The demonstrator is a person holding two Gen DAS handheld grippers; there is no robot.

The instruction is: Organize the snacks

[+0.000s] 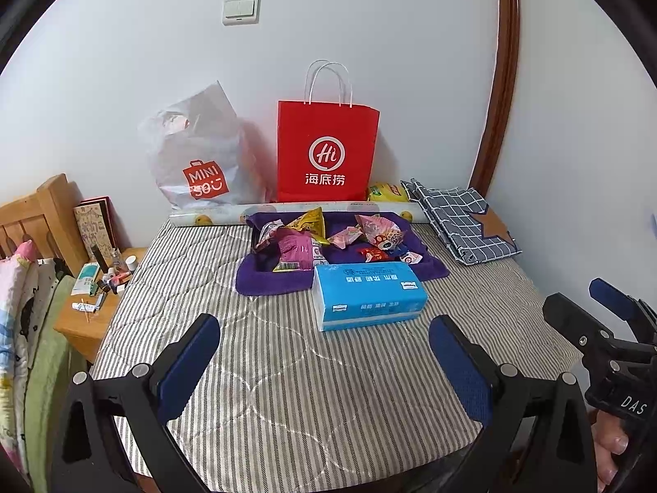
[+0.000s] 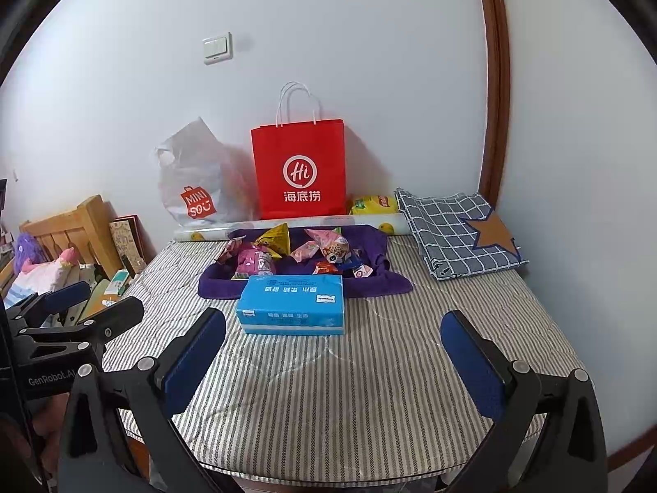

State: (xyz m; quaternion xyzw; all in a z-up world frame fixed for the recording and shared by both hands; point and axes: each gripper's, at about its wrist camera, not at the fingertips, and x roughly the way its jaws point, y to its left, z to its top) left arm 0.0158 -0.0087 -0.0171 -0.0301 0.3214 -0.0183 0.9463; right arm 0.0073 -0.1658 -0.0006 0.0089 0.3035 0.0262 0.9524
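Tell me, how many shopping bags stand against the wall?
2. The red paper bag stands behind the purple tray; the grey plastic bag leans beside it on the left. None other shows.

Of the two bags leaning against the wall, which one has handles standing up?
The red paper bag, with white cord handles upright above its rim. The grey plastic Miniso bag to its left is crumpled, with no raised handles.
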